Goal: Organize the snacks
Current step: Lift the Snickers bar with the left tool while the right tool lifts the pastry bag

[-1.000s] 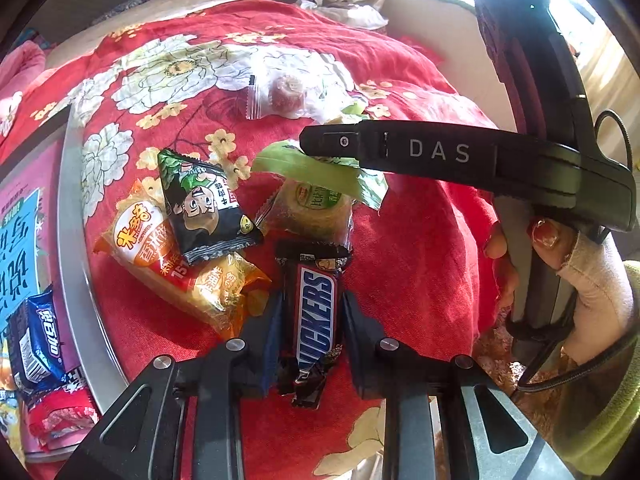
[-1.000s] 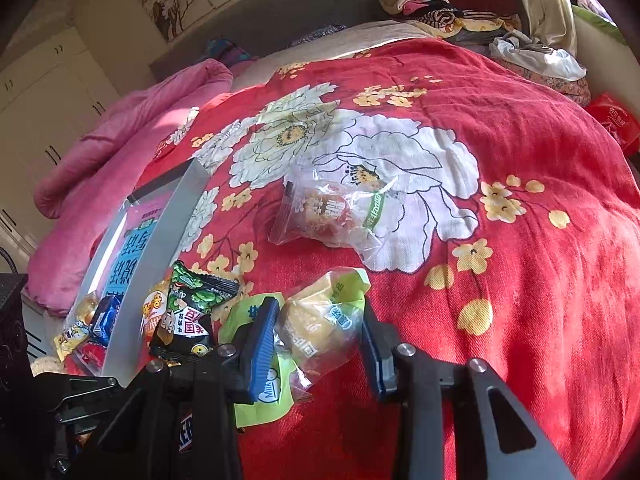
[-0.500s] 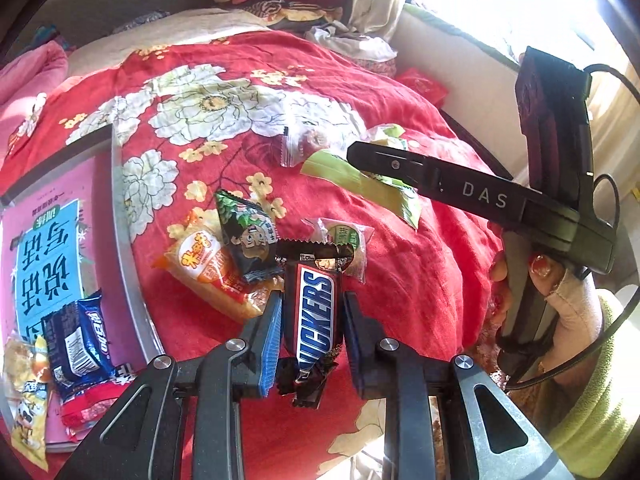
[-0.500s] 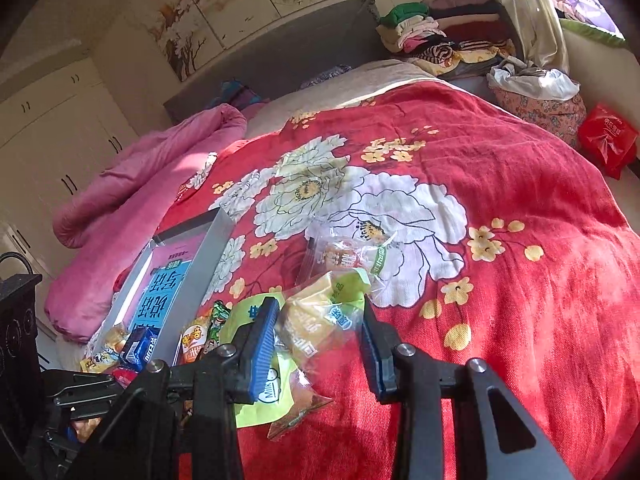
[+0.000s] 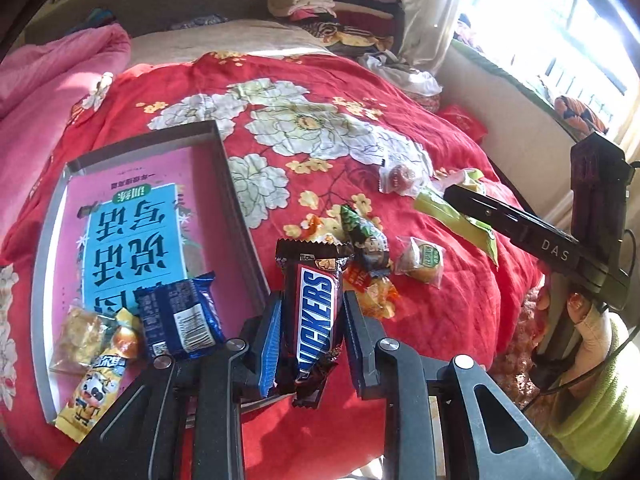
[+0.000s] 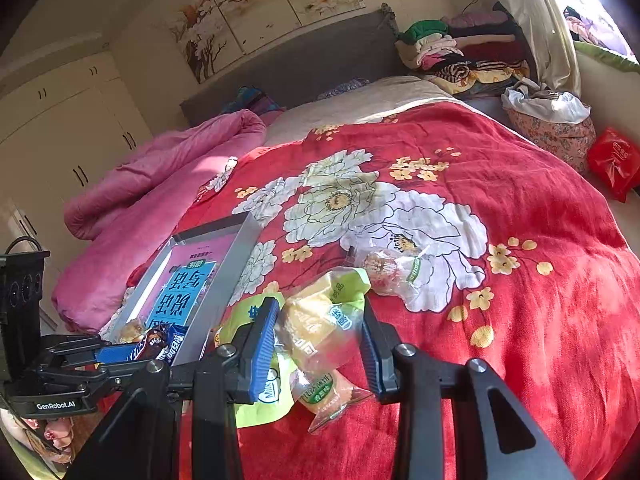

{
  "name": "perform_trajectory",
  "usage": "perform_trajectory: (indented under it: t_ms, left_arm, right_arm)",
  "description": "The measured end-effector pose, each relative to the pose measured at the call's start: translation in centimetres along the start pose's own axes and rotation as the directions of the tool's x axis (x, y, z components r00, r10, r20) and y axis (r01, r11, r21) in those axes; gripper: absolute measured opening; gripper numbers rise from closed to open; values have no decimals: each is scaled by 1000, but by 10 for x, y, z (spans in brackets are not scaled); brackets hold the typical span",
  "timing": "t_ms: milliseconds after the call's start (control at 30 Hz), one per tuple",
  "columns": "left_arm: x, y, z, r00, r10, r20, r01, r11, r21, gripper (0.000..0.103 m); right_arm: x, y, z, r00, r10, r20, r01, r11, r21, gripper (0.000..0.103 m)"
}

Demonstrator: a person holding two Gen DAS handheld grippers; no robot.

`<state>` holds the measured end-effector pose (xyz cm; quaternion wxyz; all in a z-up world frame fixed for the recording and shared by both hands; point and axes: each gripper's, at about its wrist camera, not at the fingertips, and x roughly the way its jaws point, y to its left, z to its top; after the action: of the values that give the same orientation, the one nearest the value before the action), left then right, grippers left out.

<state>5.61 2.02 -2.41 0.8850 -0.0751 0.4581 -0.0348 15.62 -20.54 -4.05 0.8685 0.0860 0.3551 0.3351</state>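
My left gripper point(image 5: 312, 320) is shut on a brown Snickers bar point(image 5: 316, 308), held upright above the red flowered bedspread just right of the grey-rimmed tray point(image 5: 240, 216). In the tray lie a blue packet point(image 5: 180, 316), a yellow cow-print packet point(image 5: 92, 392) and a clear pastry packet point(image 5: 78, 340). My right gripper point(image 6: 320, 320) is shut on a clear-and-green pastry packet point(image 6: 320, 332), lifted off the bed. A flat green pouch point(image 6: 256, 392) hangs beside it; whether it is gripped too I cannot tell. Loose snacks stay on the bed: a dark green packet point(image 5: 364, 236), an orange packet point(image 5: 372, 288), a round pastry point(image 5: 422, 260).
A clear packet with a reddish cake point(image 6: 388, 268) lies on the white flower print. A pink quilt point(image 6: 160, 168) is bunched at the bed's left side. Folded clothes point(image 6: 452, 52) are stacked by the headboard, and a red bag point(image 6: 612, 160) sits at the right edge.
Both grippers have risen off the bedspread with their snacks. The left one has carried the Snickers bar left, so the whole tray now shows. The snack pile has dropped away below.
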Motion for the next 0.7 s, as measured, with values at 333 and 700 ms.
perform_trajectory:
  t_ms: [333, 700]
  left_arm:
    - [-14, 25, -2, 999, -6, 39, 8, 999, -42, 29]
    - [-32, 48, -1, 995, -21, 99, 29, 996, -84, 29]
  right_arm:
    - [7, 34, -2, 999, 26, -32, -27, 999, -20, 39]
    - [0, 86, 17, 998, 55, -17, -56, 995, -80, 39]
